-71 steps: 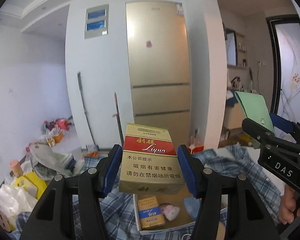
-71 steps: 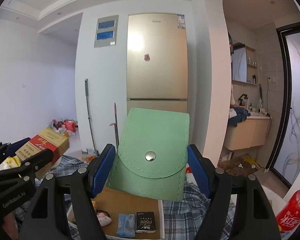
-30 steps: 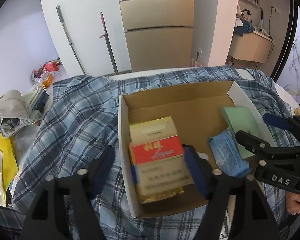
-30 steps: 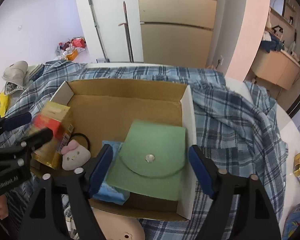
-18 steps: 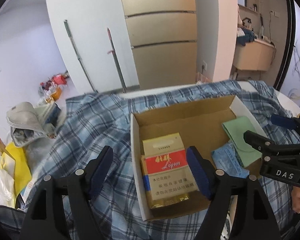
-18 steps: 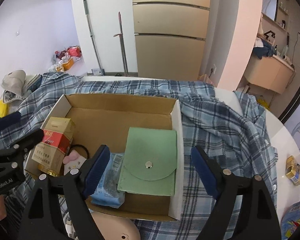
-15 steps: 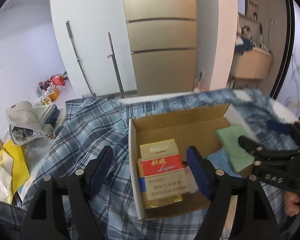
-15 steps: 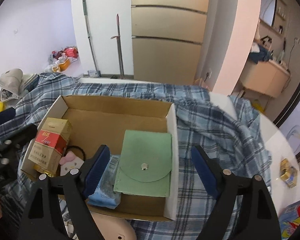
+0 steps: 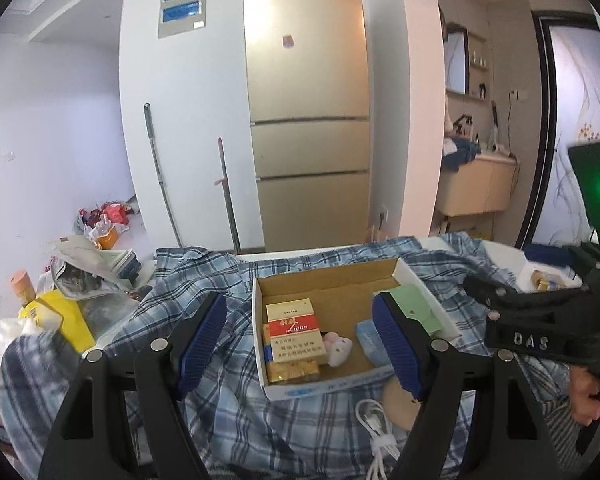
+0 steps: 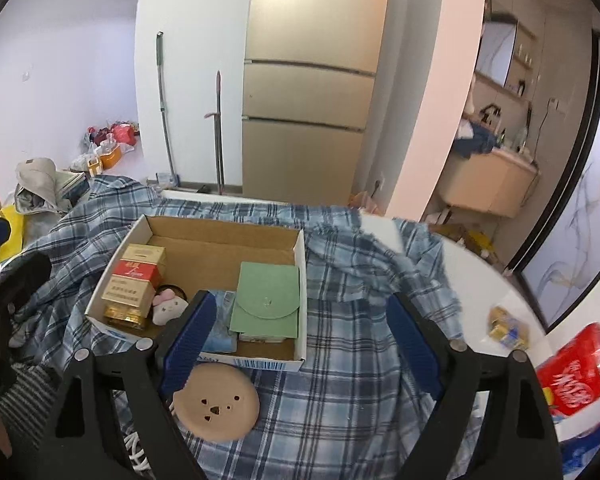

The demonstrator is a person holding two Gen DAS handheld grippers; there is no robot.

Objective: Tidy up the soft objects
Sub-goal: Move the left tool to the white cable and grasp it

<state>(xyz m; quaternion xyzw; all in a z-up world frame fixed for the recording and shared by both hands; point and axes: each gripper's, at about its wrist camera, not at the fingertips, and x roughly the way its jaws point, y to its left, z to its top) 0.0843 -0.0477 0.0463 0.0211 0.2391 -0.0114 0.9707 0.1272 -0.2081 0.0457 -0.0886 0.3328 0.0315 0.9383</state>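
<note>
Already boxed: gold-and-red cigarette carton (image 9: 294, 330) and flat green snap pouch (image 10: 268, 300) both lie inside the shallow open cardboard box (image 10: 302, 280), with a pink plush toy (image 10: 168, 306) and a blue tissue pack (image 10: 220, 332) between them.
Left gripper (image 9: 300, 344): jaws wide, nothing between them.
Right gripper (image 10: 300, 344): jaws just been opening, wide and empty.
Left outside: round tan cushion (image 10: 216, 400) and white cable (image 9: 374, 428) on the blue plaid cloth (image 10: 360, 380), just beside the box.
Progress: looks well along; cushion likely next.
</note>
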